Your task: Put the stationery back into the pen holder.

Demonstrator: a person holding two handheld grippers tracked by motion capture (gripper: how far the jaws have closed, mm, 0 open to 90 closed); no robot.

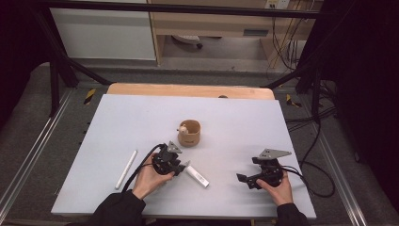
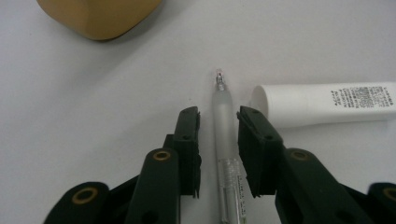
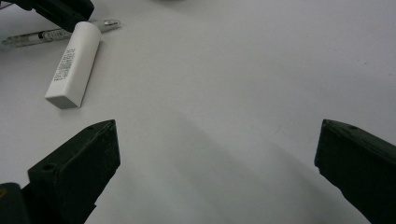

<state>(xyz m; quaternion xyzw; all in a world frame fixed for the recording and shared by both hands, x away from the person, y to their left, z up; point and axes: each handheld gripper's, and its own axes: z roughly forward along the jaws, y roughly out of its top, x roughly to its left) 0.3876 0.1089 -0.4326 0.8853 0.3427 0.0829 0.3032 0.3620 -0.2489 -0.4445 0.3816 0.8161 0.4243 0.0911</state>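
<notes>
A clear pen (image 2: 223, 116) lies on the white table between the jaws of my left gripper (image 2: 219, 113), tip pointing away. A narrow gap shows on each side of the pen, so the pads do not press it and the gripper is open. A white tube (image 2: 327, 103) lies just right of the pen, cap end close to the right jaw. From above, the left gripper (image 1: 181, 167) sits at the tube's (image 1: 197, 175) upper end. My right gripper (image 1: 242, 179) rests low over bare table, jaws wide open (image 3: 217, 149) with nothing between them, the tube (image 3: 74, 63) and pen (image 3: 42, 35) beyond.
A round wooden cup (image 1: 189, 133) with a small pale object inside stands behind the left gripper, its edge at the top of the left gripper view (image 2: 100, 16). A white stick (image 1: 126, 168) lies to the left. Cables trail off the table's right side.
</notes>
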